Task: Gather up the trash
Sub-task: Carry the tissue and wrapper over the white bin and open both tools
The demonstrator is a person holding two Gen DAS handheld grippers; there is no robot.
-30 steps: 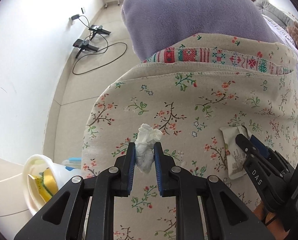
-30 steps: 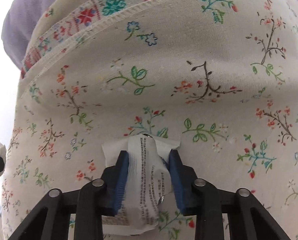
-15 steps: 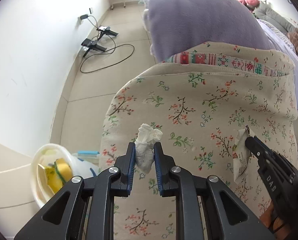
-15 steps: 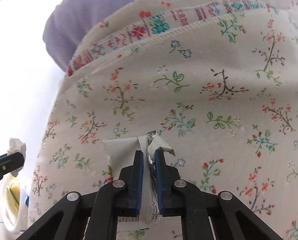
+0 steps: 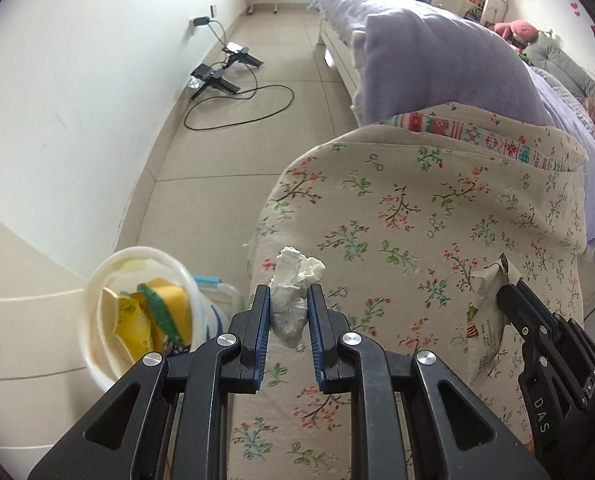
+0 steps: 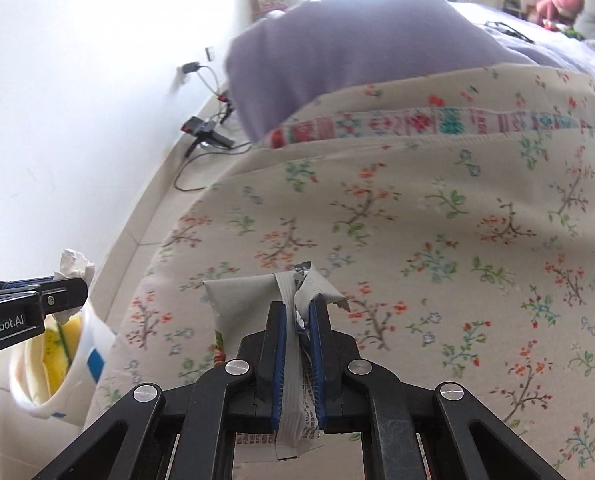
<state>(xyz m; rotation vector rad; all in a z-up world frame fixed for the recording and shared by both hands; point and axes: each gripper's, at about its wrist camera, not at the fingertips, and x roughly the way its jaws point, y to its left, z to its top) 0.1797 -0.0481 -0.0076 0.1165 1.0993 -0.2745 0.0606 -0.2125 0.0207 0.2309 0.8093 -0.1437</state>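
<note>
Now the white plastic trash bucket (image 5: pixel 97 280) lies lower-left of the left claw (image 5: pixel 288 312), nearer than the right claw (image 6: pixel 297 344); they grip a crumpled white tissue (image 5: pixel 293 296) and a grey foil wrapper (image 6: pixel 257 292).

Both wrist views look forward along their fingers, close above the floral bedspread (image 5: pixel 437 216); each frames the lavender pillow (image 6: pixel 337 64), white bin (image 5: pixel 137 312) and wall.
</note>
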